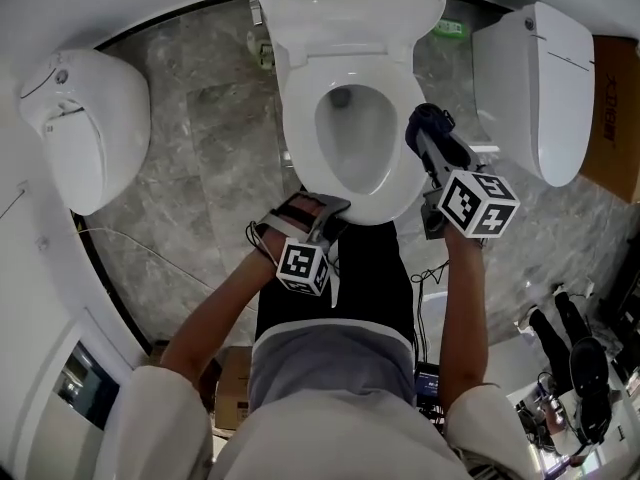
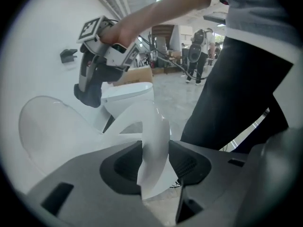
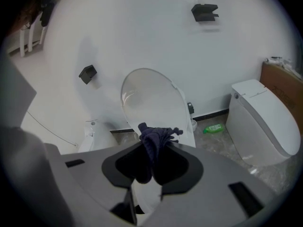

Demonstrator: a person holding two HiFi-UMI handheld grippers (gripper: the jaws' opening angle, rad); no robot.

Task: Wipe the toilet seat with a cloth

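Note:
A white toilet stands in the middle with its lid up and its seat down on the bowl. My left gripper is at the seat's front edge, open, and the white seat rim lies between its jaws. My right gripper hangs over the seat's right side, shut on a bunched dark blue cloth. From the left gripper view the same cloth shows dangling from the right gripper above the bowl. The raised lid fills the space behind the cloth.
Another white toilet stands at the left and one at the right on the grey marble floor. A green bottle lies by the back wall. A cardboard box is at the far right. People stand far behind.

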